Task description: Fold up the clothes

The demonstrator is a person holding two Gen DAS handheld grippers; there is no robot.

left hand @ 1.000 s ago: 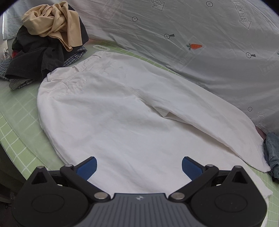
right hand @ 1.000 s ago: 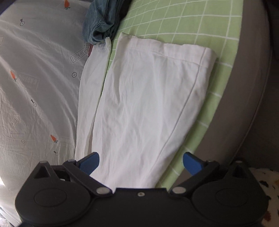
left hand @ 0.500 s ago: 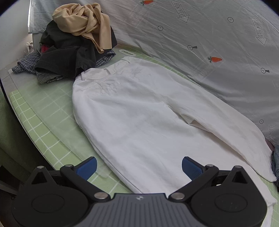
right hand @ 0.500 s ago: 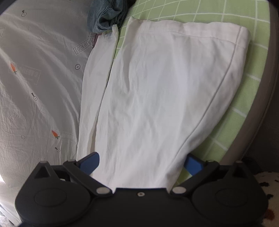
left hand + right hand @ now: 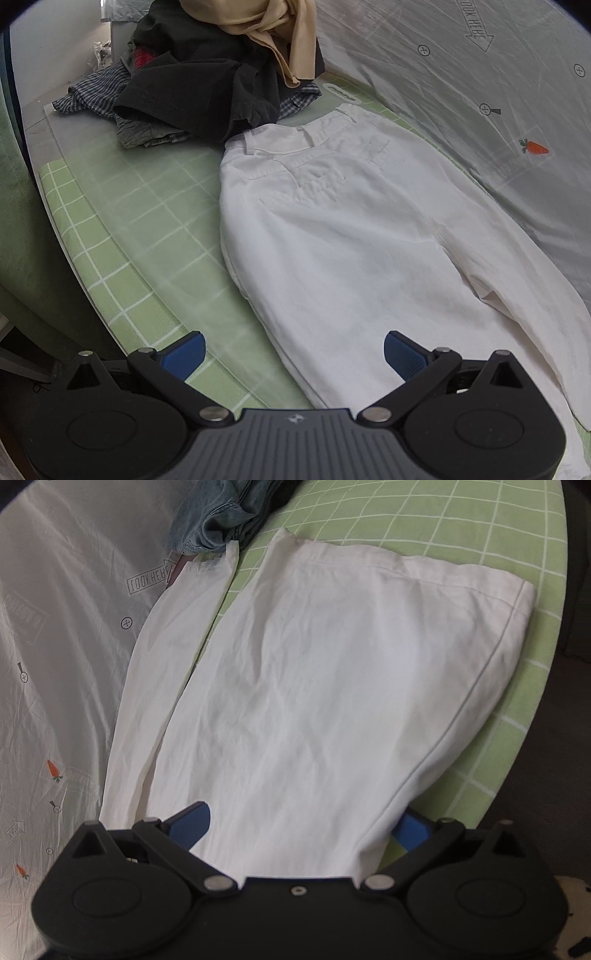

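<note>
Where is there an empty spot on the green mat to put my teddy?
One bare patch of green mat lies between the white trousers and the mat's near edge, below the clothes pile. Another lies past the trouser hems, right of the jeans. Crowded: the pile's corner, and where the trousers meet the grey sheet.

The white trousers (image 5: 351,236) lie flat on the green checked mat (image 5: 122,206), back side up, with a back pocket and belt loops visible. In the left wrist view the waistband is at the far end, touching the pile of dark clothes (image 5: 207,92). In the right wrist view the two legs lie side by side, the hems at the far end near the denim garment (image 5: 218,520).
</note>
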